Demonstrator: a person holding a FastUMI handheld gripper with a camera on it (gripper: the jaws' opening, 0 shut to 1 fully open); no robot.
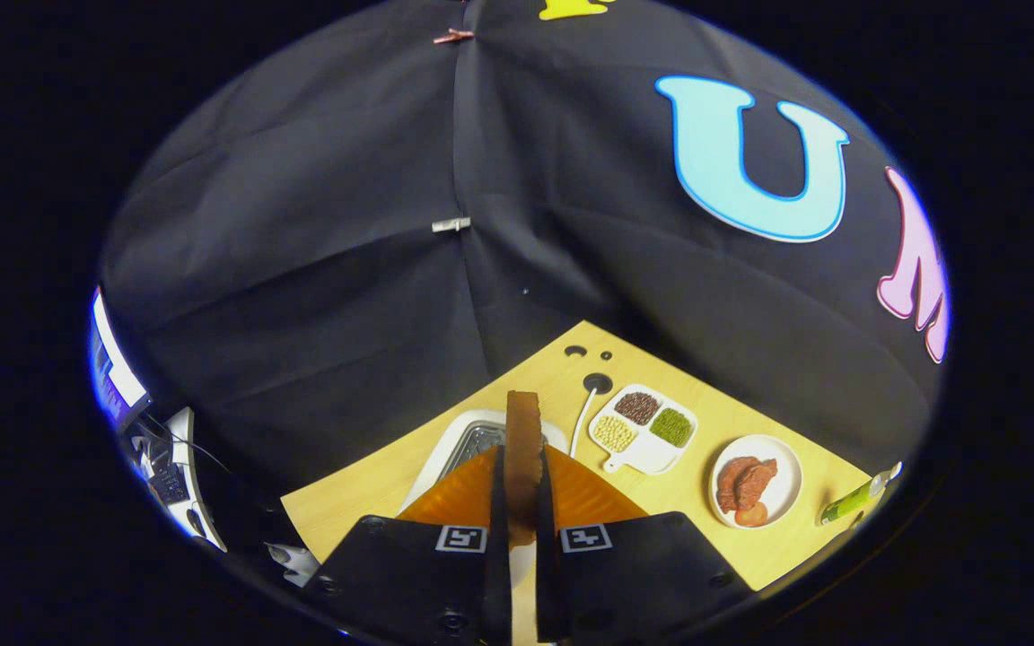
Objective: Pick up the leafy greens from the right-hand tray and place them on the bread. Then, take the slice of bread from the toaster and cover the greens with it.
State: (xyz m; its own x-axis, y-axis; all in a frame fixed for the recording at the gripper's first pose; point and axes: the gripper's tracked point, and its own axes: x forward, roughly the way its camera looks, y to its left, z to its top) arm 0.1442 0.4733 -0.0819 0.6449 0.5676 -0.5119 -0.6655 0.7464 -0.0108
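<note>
A brown slice of bread (523,449) stands edge-on between my two fingers, and my gripper (521,489) is shut on it. The slice is held up in the air above the white toaster (445,458), whose metal slot shows just left of the bread. The toaster stands on the wooden table (705,529). The fingers and the bread hide what lies straight below them.
Right of the toaster, a white divided dish (647,429) holds three kinds of small grains or beans. Further right is a white plate (757,492) with brown meat and an orange piece. A green bottle (856,496) lies at the table's right edge. A white cable (582,414) runs to a hole in the table.
</note>
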